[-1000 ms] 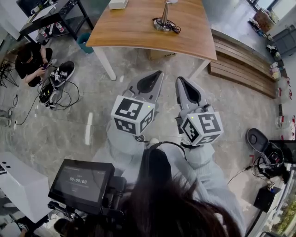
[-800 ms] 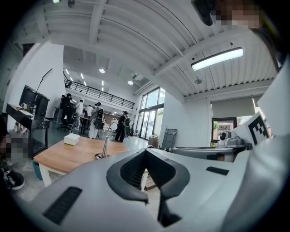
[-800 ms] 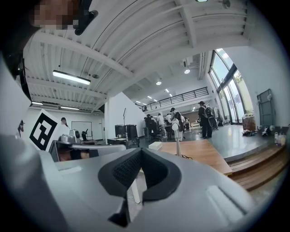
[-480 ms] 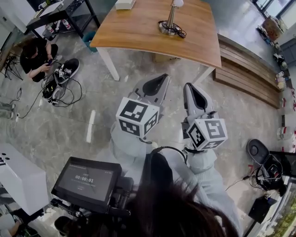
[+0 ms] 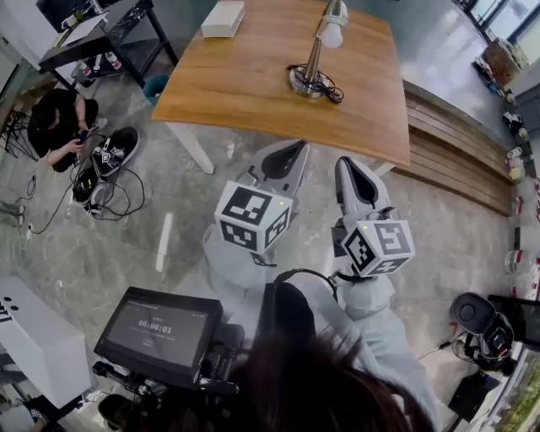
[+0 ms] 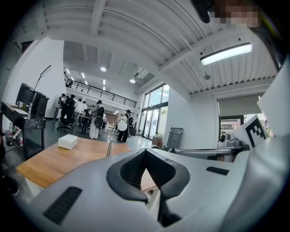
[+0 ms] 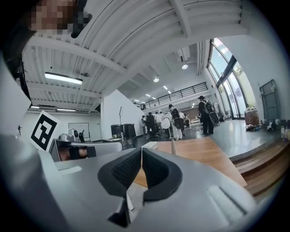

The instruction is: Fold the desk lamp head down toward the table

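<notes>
We see the lamp [image 5: 317, 52] standing on the right part of the wooden table [image 5: 245, 84]. It has a round metal base with a black cord looped about it, a slim silver stem that leans a little, and a pale head at the top, raised well off the tabletop. A white box [image 5: 224, 18] lies at the table's far left corner. Our left gripper [image 5: 297, 148] and right gripper [image 5: 344, 162] hang side by side over the floor, short of the table's near edge, both pointing level toward it. In each gripper view the jaws are pressed together with nothing between them. The lamp is well apart from both, ahead of them and roughly in line with the gap between the two. In the left gripper view its stem rises just left of the jaw tips; in the right gripper view, just right of them
</notes>
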Action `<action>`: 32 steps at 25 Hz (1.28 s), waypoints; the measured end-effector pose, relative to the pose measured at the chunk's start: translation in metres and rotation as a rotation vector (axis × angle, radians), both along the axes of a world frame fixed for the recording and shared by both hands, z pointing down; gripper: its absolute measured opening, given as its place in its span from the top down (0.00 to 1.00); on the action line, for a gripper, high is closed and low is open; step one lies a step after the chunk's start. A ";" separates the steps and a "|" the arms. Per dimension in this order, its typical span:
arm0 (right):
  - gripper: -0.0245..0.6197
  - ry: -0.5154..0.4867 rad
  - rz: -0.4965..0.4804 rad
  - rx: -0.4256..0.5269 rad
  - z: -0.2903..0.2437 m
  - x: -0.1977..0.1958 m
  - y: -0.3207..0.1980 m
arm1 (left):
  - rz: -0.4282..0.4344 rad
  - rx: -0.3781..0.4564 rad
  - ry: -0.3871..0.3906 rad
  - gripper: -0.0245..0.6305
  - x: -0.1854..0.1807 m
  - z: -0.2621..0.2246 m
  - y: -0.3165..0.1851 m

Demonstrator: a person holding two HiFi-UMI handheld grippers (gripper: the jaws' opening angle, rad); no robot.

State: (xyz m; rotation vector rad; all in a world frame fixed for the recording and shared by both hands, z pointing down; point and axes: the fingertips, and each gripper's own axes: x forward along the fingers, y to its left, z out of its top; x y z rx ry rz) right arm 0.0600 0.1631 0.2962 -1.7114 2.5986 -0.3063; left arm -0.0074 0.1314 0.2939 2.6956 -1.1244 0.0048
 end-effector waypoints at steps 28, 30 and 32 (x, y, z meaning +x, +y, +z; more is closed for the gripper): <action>0.88 0.106 -0.409 -0.004 0.026 0.076 -0.427 | 0.037 -0.204 -0.073 0.96 0.071 0.106 -0.431; 0.85 0.142 -0.481 0.021 0.033 0.068 -0.448 | 0.063 -0.213 -0.082 0.96 0.072 0.118 -0.455; 0.83 0.180 -0.536 0.038 0.034 0.068 -0.452 | 0.102 -0.224 -0.092 0.96 0.081 0.123 -0.461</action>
